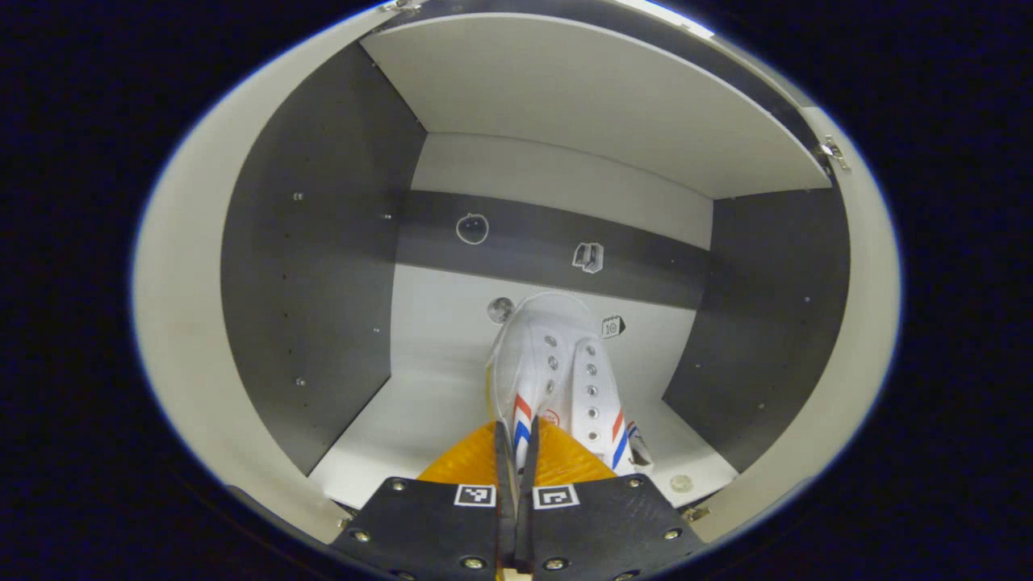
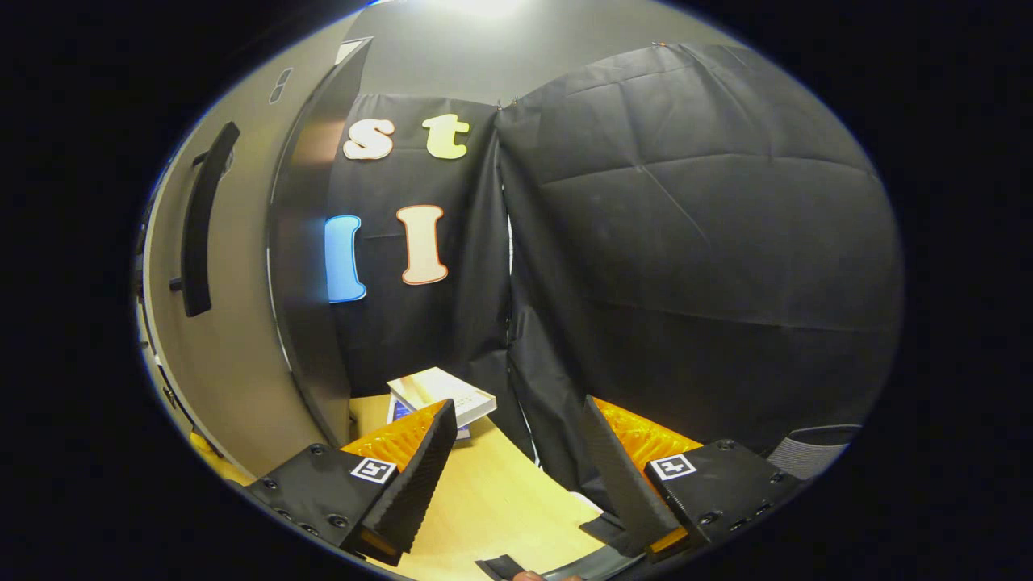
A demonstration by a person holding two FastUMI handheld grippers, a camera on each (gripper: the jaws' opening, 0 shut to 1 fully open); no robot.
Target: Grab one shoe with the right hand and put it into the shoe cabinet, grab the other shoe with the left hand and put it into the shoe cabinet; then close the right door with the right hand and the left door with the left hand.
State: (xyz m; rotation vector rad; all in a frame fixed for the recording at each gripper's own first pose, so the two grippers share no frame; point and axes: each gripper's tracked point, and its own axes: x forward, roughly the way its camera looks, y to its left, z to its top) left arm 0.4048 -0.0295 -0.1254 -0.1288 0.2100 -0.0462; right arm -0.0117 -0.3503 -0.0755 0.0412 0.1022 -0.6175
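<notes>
A white canvas shoe with red and blue stripes rests toe-first on the pale floor of the shoe cabinet, near the middle of the compartment. My left gripper is shut on the shoe's collar at the heel end, both fingers pressed on the fabric. I cannot tell whether a second shoe lies close against its right side. In the right gripper view, my right gripper is open and holds nothing, above a wooden table. The cabinet's open right door, with its black handle, stands at that view's left.
Dark side walls and a pale shelf overhead enclose the compartment. Both door edges curve around the opening in the left gripper view. A stack of books lies on the table beside the door. A grey chair back shows at the lower right.
</notes>
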